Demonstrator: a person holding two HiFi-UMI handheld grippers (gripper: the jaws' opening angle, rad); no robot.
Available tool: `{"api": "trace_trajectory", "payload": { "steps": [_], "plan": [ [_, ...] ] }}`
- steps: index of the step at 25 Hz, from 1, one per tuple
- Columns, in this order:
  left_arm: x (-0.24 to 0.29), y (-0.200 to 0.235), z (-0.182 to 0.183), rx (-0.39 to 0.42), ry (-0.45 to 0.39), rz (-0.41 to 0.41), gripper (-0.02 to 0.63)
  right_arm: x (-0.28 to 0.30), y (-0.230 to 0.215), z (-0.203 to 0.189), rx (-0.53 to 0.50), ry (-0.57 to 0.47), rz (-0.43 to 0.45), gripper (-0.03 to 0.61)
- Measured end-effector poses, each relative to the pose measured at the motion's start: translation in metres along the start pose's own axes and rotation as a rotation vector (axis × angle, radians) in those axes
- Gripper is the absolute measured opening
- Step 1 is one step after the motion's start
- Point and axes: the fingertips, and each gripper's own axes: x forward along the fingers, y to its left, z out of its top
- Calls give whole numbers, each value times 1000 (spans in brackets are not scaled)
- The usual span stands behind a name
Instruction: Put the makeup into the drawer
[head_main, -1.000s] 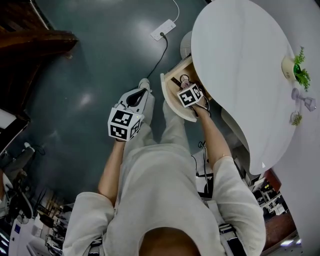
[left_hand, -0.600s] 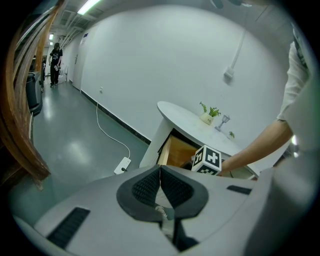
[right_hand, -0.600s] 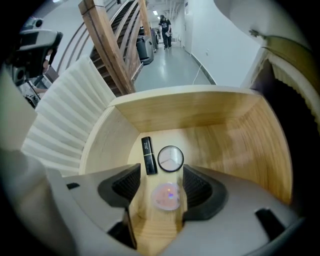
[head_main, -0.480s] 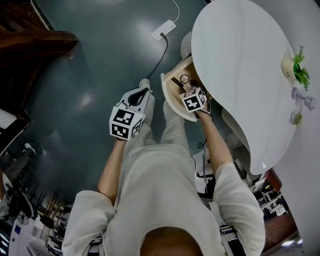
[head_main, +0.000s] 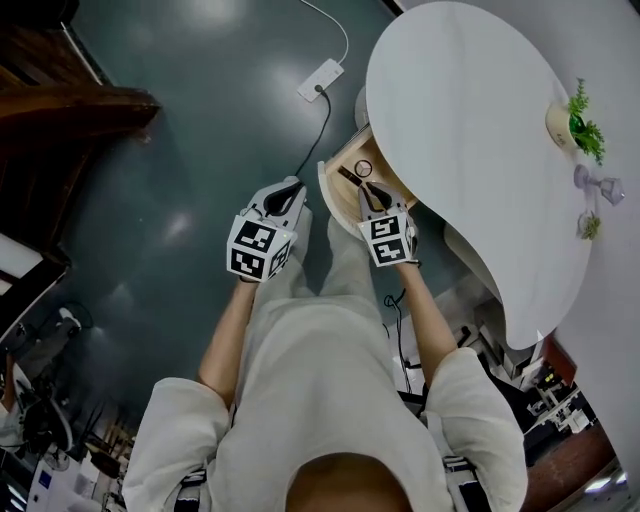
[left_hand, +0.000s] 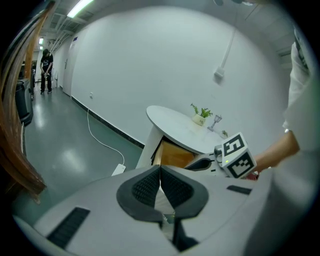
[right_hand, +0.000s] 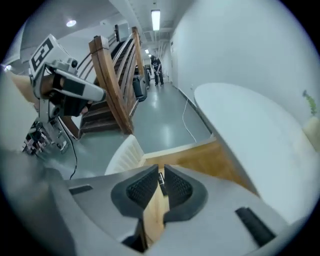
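Note:
The wooden drawer (head_main: 340, 192) stands pulled out from under the white table (head_main: 470, 130). A dark makeup stick (head_main: 351, 177) and a small round item (head_main: 363, 168) lie inside it. My right gripper (head_main: 369, 193) hovers above the drawer's near end. Its jaws have just been closing and now stand almost together with nothing between them. Through the narrow gap in the right gripper view, the drawer's wood (right_hand: 200, 155) and a small dark item (right_hand: 161, 178) show below. My left gripper (head_main: 289, 187) hangs over the floor, left of the drawer, shut and empty.
A potted plant (head_main: 572, 120) and a small glass piece (head_main: 600, 186) stand at the table's far side. A power strip (head_main: 320, 74) with its cable lies on the floor beyond the drawer. A wooden staircase (right_hand: 112, 80) rises to the left. A person (right_hand: 156, 67) stands far down the corridor.
My right gripper has lifted up out of the drawer and drawn back toward me, its jaws closing. The makeup stays in the drawer. My left gripper has risen slightly.

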Motion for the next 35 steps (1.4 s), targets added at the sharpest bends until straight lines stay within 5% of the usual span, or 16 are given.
{"api": "trace_trajectory", "payload": {
  "steps": [3, 18, 35],
  "plan": [
    [-4, -8, 10, 22, -11, -13, 12, -28, 1, 18, 41, -78, -17, -2],
    [-53, -26, 114, 162, -170, -15, 11, -158, -45, 133, 141, -430, -231, -3],
    [-90, -36, 168, 268, -271, -57, 11, -230, -42, 157, 188, -551, -397, -3]
  ]
}}
